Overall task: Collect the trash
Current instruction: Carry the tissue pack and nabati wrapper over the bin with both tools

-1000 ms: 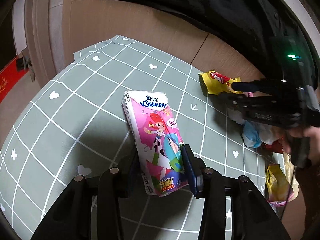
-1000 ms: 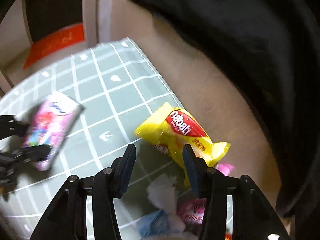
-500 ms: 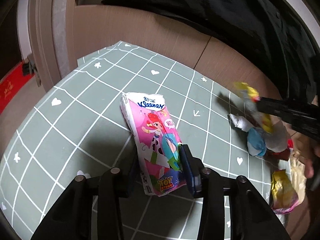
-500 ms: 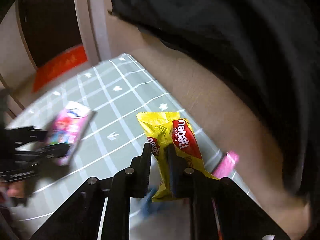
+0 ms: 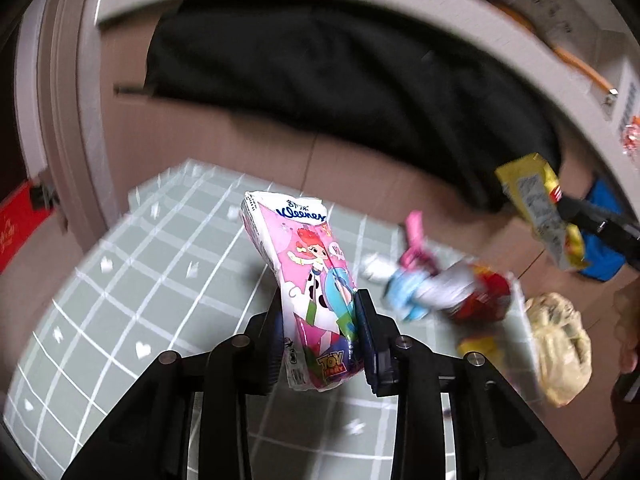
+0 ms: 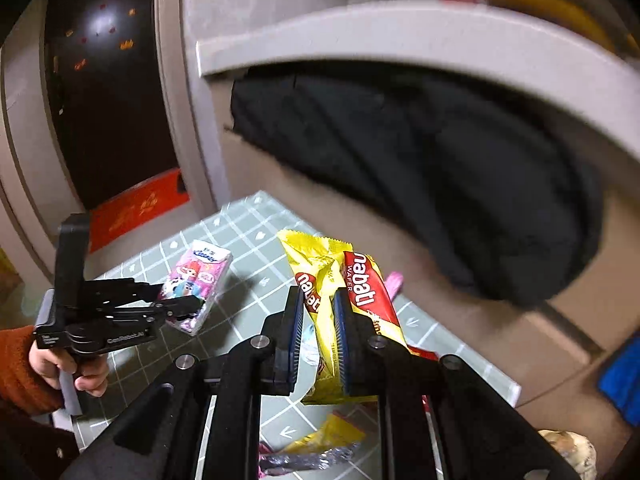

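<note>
**Both tongs loaded, both lifted off the mat**

My left tongs (image 5: 320,336) are pinching the tissue pack (image 5: 306,272) by its lower end, one finger on each broad side, so the pack stands up and leans away toward 11 o'clock in the left wrist view. Gripping low leaves most of the pack sticking out past the fingers; it is soft, so I judge the squeeze has to stay firm or it will sag and slide.

My right tongs (image 6: 318,332) are pressed together on the wafer wrapper (image 6: 340,292), which is folded over the right finger: one flap between the pads, the red-labelled flap draped outside it. That looks to me like a hold on thin foil only, fine for carrying but easy to lose if jerked. In the left view the same wrapper (image 5: 538,216) hangs at 2 o'clock, well above the mat (image 5: 120,300).

Both items appear clear of the mat, which I read as the carry step, each on its way to wherever the trash goes; no bin shows in either view.

More litter remains: a blurred heap of wrappers (image 5: 440,288) at 3 o'clock on the mat's edge in the left view, and a pale bag (image 5: 560,348) just beyond that edge, at 4 o'clock. In the right view a crumpled foil scrap (image 6: 312,452) lies beneath my fingers at 6 o'clock. So I judge the job is only partly done.
</note>
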`<move>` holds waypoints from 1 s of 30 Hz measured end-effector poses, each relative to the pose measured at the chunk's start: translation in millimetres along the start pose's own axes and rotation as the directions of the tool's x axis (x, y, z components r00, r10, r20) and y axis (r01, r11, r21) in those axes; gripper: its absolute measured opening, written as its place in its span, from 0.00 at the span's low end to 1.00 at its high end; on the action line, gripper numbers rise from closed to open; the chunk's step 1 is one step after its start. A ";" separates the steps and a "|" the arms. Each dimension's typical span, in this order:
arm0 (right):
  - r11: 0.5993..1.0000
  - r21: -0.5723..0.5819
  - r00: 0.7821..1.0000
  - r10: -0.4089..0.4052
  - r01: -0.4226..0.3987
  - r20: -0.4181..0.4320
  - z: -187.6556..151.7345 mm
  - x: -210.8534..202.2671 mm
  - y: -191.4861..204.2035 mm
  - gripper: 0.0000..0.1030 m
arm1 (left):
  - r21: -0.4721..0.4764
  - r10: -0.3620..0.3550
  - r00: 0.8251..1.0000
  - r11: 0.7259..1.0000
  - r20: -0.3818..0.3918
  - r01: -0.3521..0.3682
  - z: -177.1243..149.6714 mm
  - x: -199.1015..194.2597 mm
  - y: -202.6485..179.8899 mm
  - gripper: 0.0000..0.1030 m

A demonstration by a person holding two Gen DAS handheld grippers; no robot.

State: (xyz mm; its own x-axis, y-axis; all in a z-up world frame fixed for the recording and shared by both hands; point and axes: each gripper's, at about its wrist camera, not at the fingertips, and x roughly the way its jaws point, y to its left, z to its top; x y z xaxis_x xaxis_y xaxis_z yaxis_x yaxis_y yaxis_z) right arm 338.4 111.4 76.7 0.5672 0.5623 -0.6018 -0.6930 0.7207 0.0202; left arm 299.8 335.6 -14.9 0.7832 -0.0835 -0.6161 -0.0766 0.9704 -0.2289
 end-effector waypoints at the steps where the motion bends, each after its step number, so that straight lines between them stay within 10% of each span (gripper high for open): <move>1: 1.000 0.003 1.000 -0.012 0.012 0.020 -0.9 -10.0 -2.1 0.13 | 0.015 -0.004 1.000 1.000 0.025 0.004 4.6 -7.9 -8.6 0.32; 11: 0.993 0.048 0.980 -0.115 0.109 0.161 -20.5 -91.1 -23.7 0.13 | 0.174 -0.069 0.982 0.984 0.176 0.038 36.2 -60.0 -105.6 0.32; 30: 0.926 0.251 0.916 -0.337 0.281 0.216 -86.6 -207.0 -125.4 0.13 | 0.364 -0.274 0.950 0.909 0.150 0.205 23.0 -57.1 -284.9 0.32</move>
State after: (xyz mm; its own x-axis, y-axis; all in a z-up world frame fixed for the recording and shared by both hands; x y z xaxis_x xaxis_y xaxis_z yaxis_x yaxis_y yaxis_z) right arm 269.3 -130.5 129.6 0.8495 0.3602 -0.3854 -0.3706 0.9274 0.0498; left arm 291.1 69.2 102.7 0.8577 -0.3113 -0.4092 0.3154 0.9471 -0.0595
